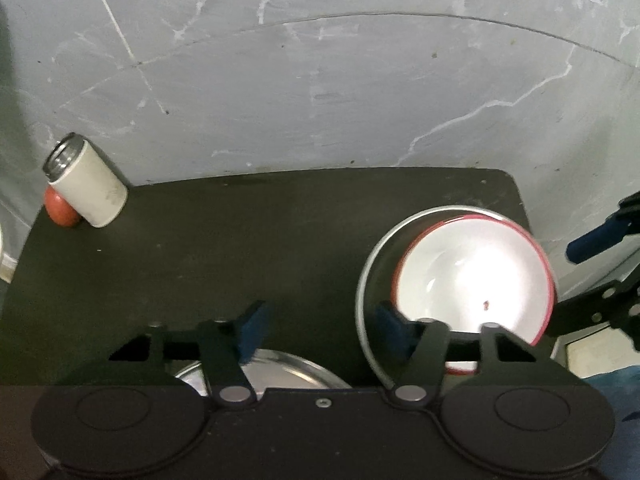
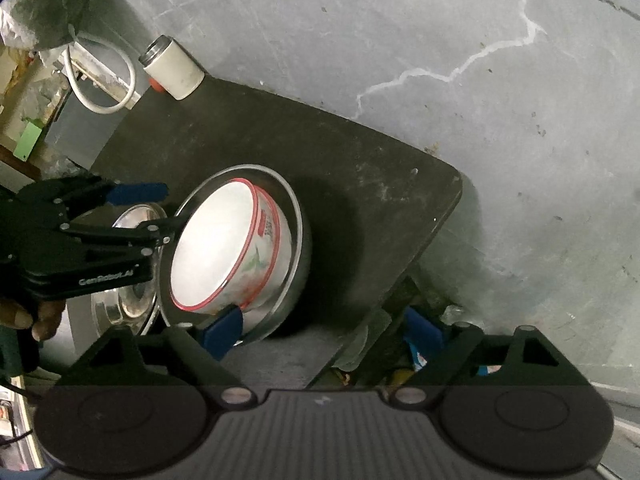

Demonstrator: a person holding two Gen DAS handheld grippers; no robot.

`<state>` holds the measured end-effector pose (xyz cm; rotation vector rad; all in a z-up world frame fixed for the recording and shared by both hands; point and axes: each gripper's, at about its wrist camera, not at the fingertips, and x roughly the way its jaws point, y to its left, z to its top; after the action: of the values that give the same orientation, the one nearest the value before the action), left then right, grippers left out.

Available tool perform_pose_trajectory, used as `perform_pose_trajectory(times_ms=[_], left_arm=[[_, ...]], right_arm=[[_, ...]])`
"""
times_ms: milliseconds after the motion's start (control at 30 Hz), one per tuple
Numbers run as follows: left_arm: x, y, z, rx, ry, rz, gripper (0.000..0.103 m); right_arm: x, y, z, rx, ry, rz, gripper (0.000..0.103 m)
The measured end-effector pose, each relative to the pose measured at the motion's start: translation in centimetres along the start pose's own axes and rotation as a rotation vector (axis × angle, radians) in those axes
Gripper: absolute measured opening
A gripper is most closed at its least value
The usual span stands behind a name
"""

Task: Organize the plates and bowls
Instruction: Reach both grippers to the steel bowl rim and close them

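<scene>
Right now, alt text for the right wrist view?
A white bowl with a red rim sits tilted in a steel plate on a dark table. The left gripper reaches in, jaws open, beside the bowl; a white can stands at the far corner.

both grippers are matte black linkages with silver pivot screws and blue pads on the fingers [image 1: 253,330]; the left gripper [image 2: 132,216] has white "GenRobot.AI" lettering on its side

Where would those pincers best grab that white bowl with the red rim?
Probably by the rim. The white bowl sits inside a steel plate, so its sides are partly walled in. One finger inside, one outside, coming from above at the near edge, where the right gripper hangs open.
</scene>
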<state>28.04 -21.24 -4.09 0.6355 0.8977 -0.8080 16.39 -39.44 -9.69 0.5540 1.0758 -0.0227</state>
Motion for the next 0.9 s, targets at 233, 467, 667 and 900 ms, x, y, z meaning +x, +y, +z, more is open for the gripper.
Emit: perform_pose_trajectory(times_ms=[233,467,667,900], left_arm=[[0.7,-0.5,0.5,-0.039,0.011,-0.045,0.031],[0.7,-1.2,0.5,-0.08,-0.008,-0.064,0.011],[0.8,-0.9,0.5,-0.161,-0.008,-0.062,0.01],[0.8,-1.0,0.4,-0.193,-0.007,-0.046,0.01]], right_arm=[[-0.1,-0.7,-0.1,0.03,-0.01,0.02,0.084],[-0.5,-0.9,0.1,0.048,-0.044,0.008,0.071],[-0.8,-0.6,0.2,0.035,-0.069,0.029,0.05],[-1.0,-0.4,0.4,0.034,-0.077,0.02,0.048]])
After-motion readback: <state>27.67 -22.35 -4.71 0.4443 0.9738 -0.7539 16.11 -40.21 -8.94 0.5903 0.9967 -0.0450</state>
